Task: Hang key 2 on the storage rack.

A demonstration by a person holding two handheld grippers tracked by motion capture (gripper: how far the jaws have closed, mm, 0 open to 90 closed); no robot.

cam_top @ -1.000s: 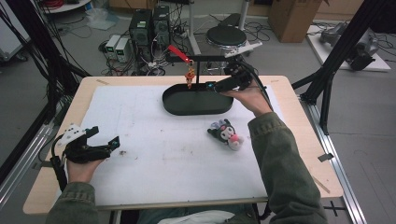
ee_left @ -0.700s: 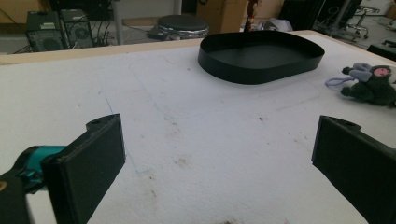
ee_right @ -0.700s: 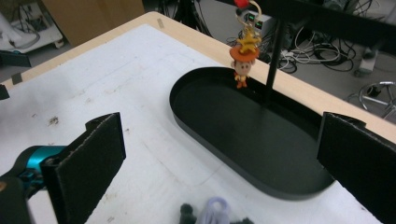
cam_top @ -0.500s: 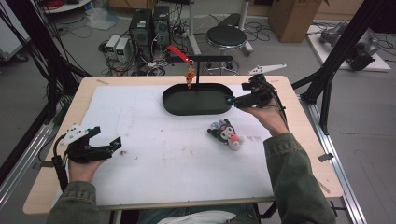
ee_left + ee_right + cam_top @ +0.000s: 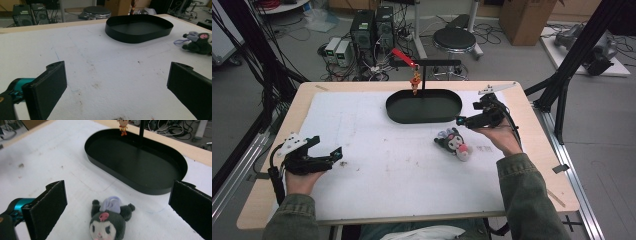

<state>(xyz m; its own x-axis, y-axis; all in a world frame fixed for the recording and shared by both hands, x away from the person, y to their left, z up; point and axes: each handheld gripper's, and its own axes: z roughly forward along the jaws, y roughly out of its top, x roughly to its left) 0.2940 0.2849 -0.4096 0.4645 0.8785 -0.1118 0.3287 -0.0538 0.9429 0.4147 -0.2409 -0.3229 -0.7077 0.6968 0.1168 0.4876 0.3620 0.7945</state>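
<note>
We are holding our right gripper (image 5: 117, 215) wide open over the plush toy (image 5: 110, 220), and we might push it away if we are coming down crooked.

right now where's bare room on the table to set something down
The white mat is bare between the left tongs and the plush toy, and left of the black tray. It is crowded by the right tongs, between toy and tray.

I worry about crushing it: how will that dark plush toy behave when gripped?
The plush toy looks soft and stuffed, so it would probably squash rather than break. It seems light and lies flat, unlikely to roll. Its purple loop looks floppy.
</note>
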